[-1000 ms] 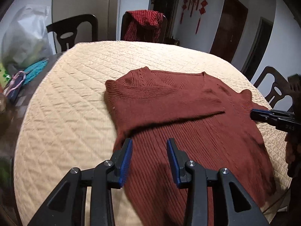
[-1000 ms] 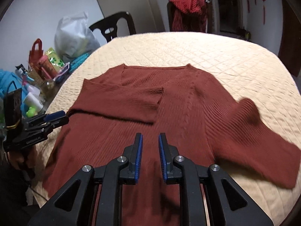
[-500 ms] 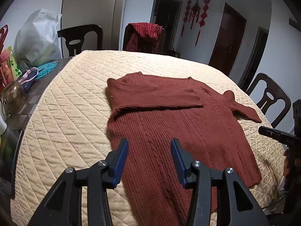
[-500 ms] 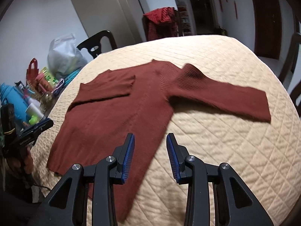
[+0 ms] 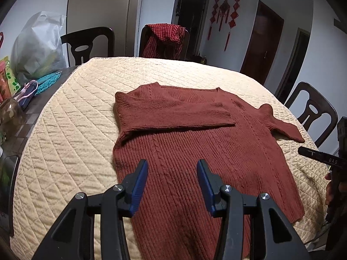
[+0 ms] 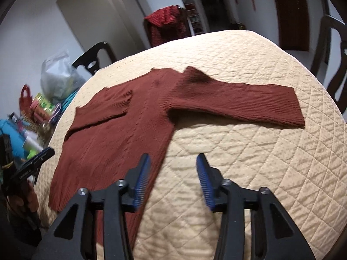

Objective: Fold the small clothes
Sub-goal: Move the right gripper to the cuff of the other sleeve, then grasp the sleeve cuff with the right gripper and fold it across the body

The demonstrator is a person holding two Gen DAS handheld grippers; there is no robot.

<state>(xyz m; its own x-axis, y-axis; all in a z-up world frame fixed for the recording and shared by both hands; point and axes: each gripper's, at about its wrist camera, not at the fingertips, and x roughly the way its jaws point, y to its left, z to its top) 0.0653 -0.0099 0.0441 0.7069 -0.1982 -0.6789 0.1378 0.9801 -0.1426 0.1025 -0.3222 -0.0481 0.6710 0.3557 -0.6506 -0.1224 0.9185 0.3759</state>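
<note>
A rust-red knit sweater [image 5: 195,151] lies flat on the quilted beige table cover [image 5: 76,140]. Its left sleeve [image 5: 173,114] is folded across the chest. Its right sleeve [image 6: 238,101] lies stretched out to the right on the cover. My left gripper [image 5: 172,173] is open and empty, above the sweater's lower body. My right gripper [image 6: 173,166] is open and empty, above the sweater's right side edge and the bare cover. The right gripper also shows at the right edge of the left wrist view [image 5: 321,156], and the left gripper at the left edge of the right wrist view [image 6: 32,162].
Dark wooden chairs [image 5: 91,43] stand around the table; one holds a red checked cloth [image 5: 167,39]. A plastic bag [image 5: 36,47], bottles and small items [image 6: 36,112] crowd the table's left side beyond the cover.
Both grippers have opened wider and pulled back from the sweater. The right gripper has swung to the right, so the stretched-out right sleeve now lies ahead of it.
</note>
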